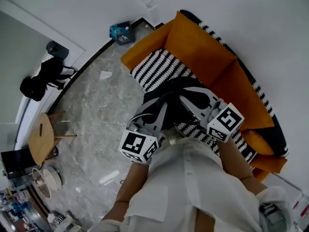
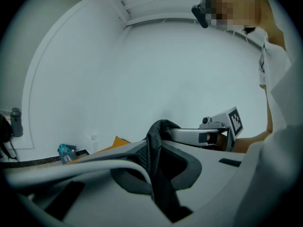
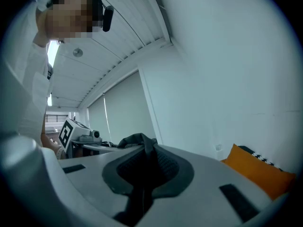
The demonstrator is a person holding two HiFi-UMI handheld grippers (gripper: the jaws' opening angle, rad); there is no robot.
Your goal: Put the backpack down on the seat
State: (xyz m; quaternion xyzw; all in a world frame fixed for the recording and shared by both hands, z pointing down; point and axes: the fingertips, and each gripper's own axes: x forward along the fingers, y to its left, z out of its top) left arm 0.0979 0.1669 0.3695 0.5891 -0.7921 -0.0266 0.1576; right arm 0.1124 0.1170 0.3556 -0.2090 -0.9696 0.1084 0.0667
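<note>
A black backpack [image 1: 176, 111] hangs between my two grippers, just above the black-and-white striped seat [image 1: 155, 67] of an orange sofa [image 1: 205, 47]. My left gripper [image 1: 160, 106] holds it from the left, its jaws shut on a black mesh strap [image 2: 154, 148]. From the right, my right gripper [image 1: 187, 99] is shut on another strap [image 3: 142, 150] of the backpack. Each gripper view shows the strap pinched between the grey jaws, with the other gripper behind it. Most of the backpack's body is hidden under the grippers.
A round wooden stool [image 1: 41, 137] stands on the marble floor at the left. A black bag [image 1: 41, 79] hangs by the doorway. A blue box [image 1: 121, 32] lies by the wall near the sofa's end. White walls surround the sofa.
</note>
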